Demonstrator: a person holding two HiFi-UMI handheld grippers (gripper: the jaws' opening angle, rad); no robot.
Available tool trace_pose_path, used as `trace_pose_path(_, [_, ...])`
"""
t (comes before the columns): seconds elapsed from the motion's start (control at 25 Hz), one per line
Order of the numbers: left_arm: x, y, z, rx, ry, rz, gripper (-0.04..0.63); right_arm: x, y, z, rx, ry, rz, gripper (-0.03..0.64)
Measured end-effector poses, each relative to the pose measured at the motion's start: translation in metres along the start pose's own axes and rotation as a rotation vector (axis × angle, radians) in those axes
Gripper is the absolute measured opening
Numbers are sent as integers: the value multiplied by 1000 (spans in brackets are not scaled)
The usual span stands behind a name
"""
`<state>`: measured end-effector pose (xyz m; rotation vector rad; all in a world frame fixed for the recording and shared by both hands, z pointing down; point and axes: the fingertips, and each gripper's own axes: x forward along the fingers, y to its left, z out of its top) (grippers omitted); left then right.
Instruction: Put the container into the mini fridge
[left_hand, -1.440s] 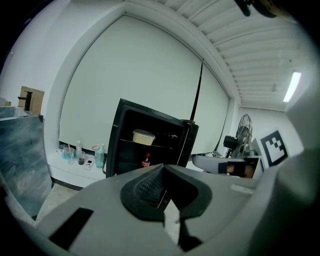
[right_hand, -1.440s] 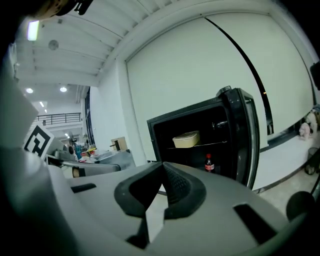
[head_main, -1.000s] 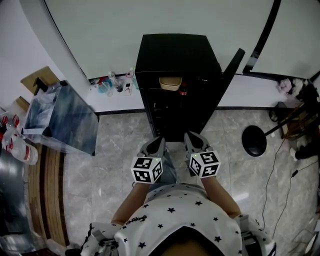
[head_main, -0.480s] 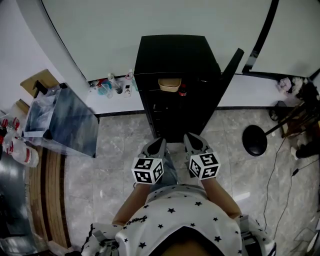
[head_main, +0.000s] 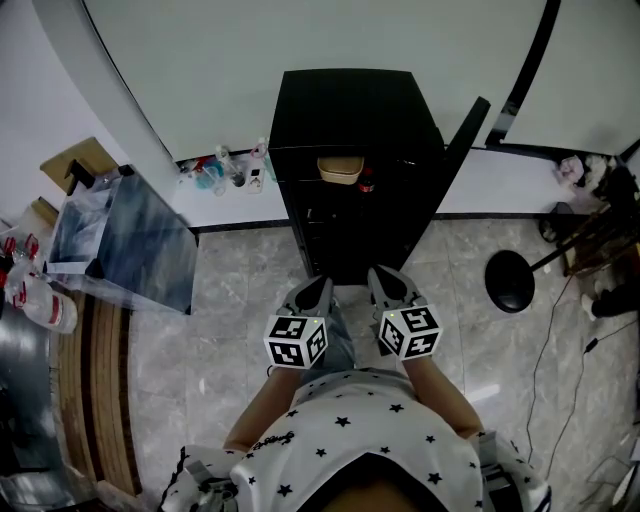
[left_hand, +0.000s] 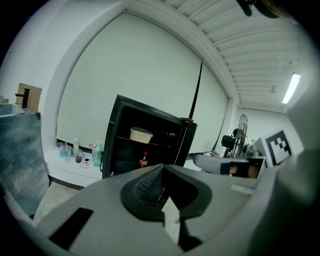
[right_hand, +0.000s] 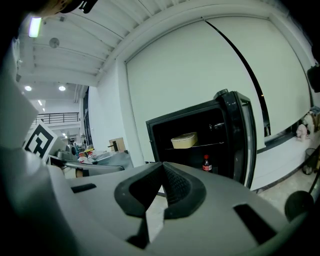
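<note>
The black mini fridge (head_main: 350, 160) stands against the wall with its door (head_main: 462, 140) swung open to the right. A beige lidded container (head_main: 340, 167) (left_hand: 141, 134) (right_hand: 184, 140) rests on its upper shelf, and a small cola bottle (head_main: 366, 183) (left_hand: 144, 160) (right_hand: 205, 163) stands on the shelf below. My left gripper (head_main: 313, 290) (left_hand: 161, 176) and right gripper (head_main: 384, 281) (right_hand: 162, 179) are held side by side in front of the fridge, away from it. Both are shut with nothing between the jaws.
A grey-blue cabinet (head_main: 125, 240) stands at the left. Bottles and cups (head_main: 225, 165) line the white ledge left of the fridge. A black fan base (head_main: 508, 281) with cables lies on the floor at the right.
</note>
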<state>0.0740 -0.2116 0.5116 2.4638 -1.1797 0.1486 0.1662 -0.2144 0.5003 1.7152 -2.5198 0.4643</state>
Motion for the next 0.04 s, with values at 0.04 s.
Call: trace_pose_path(0.04, [0,0,0,-1,1,0,12,0,0,0,1,-1,0,-8])
